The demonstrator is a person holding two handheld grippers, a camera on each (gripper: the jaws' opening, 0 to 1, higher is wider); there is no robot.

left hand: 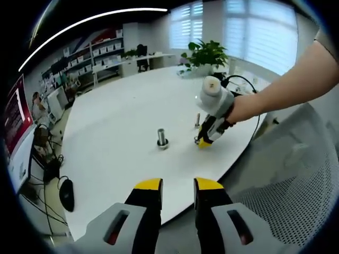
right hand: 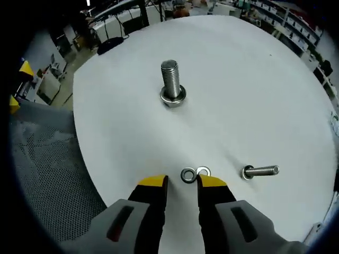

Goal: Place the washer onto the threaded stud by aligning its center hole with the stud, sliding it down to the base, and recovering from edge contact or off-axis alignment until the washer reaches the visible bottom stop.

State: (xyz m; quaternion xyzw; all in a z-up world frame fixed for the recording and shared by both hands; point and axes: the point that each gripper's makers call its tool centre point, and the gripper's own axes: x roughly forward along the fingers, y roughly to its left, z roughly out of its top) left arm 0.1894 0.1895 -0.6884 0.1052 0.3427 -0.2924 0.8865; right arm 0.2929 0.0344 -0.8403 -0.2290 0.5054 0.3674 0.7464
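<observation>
The left gripper view looks from off the edge of the round white desk (left hand: 122,121), well back, across it toward windows. The right gripper view looks steeply down from close above the desk, near its edge. Both share the upright threaded steel stud (left hand: 162,138) (right hand: 171,84) and the desk top around it
</observation>
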